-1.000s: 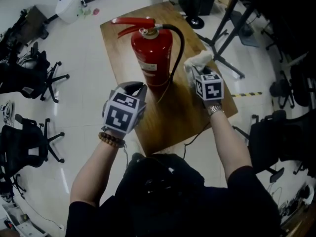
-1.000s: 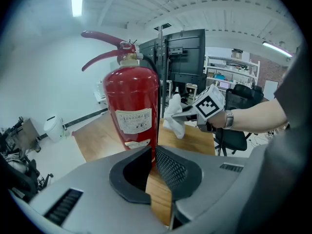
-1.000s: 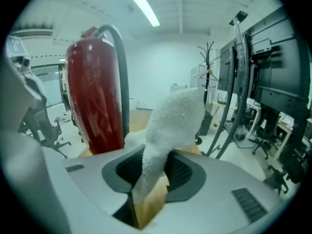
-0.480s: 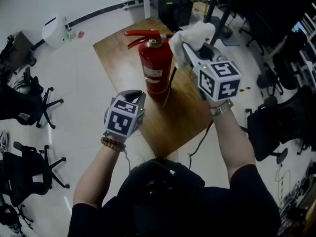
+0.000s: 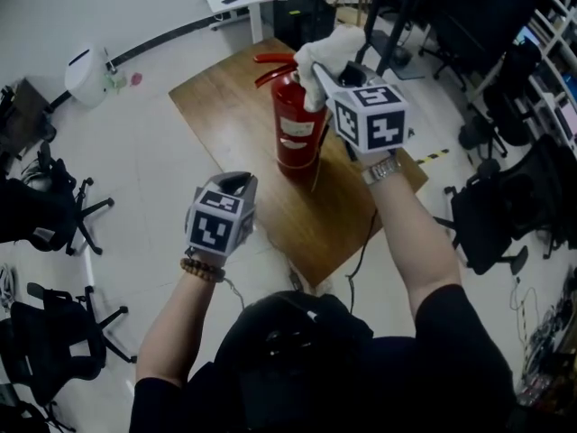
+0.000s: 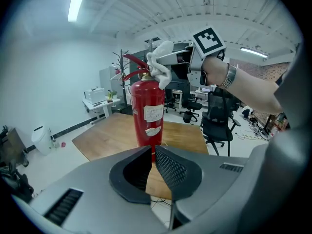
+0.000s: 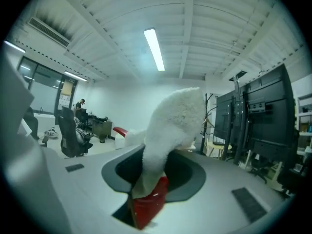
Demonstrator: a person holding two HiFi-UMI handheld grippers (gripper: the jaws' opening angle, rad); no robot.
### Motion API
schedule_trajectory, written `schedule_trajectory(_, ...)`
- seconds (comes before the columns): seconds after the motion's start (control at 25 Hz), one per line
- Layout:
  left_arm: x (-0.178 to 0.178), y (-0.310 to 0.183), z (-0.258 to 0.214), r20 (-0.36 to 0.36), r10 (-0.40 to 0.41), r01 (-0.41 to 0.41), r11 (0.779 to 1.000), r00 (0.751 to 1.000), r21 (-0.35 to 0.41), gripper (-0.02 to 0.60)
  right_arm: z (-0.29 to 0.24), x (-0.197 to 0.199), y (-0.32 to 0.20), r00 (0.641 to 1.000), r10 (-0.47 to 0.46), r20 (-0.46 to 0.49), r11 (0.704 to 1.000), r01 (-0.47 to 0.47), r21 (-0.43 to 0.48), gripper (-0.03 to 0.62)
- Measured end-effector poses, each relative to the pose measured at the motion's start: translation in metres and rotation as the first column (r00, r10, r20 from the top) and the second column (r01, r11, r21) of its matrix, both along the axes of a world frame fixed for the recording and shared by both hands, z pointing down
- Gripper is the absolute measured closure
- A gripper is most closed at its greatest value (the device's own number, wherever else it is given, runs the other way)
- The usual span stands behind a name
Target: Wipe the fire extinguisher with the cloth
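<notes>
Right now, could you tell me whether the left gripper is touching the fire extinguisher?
Apart. The head view shows bare wooden tabletop between the left gripper and the fire extinguisher.

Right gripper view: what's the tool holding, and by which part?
The right tool is shut on the white cloth, pinching its lower end; the rest bunches up past the jaws. The left tool is shut, empty.

The red extinguisher (image 5: 297, 138) is standing upright on the wooden desk (image 5: 225, 97). The white cloth (image 5: 326, 54) is hanging at its head, pinched in the right hand-held gripper (image 7: 148, 179).
</notes>
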State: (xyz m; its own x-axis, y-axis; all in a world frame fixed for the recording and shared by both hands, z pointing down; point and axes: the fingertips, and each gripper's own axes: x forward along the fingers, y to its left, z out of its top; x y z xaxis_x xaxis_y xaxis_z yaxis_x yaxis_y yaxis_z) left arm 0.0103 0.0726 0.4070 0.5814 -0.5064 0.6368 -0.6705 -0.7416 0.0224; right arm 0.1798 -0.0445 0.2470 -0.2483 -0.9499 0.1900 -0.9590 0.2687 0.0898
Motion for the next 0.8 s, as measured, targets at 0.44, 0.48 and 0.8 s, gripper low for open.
schedule_trajectory(0.44,-0.025,0.004,0.002,0.002,0.090,-0.090,0.996,0.996,-0.002,0.571,0.026,0.026,0.006,0.982,0.188,-0.022,0.981,-0.188,-0.050,0.459)
schedule_trajectory(0.48,-0.027,0.004,0.003,0.006,0.098,-0.098,0.995,0.995,-0.003,0.571,0.027,0.027,0.007,0.979,0.202,-0.021,0.978,-0.203,-0.049,0.459)
schedule_trajectory(0.8,-0.019,0.004,-0.006,0.025,0.192,-0.192,0.981,0.981,0.007,0.571,0.033,0.034,0.018,0.957,0.286,-0.046,0.956,-0.288,-0.052,0.461)
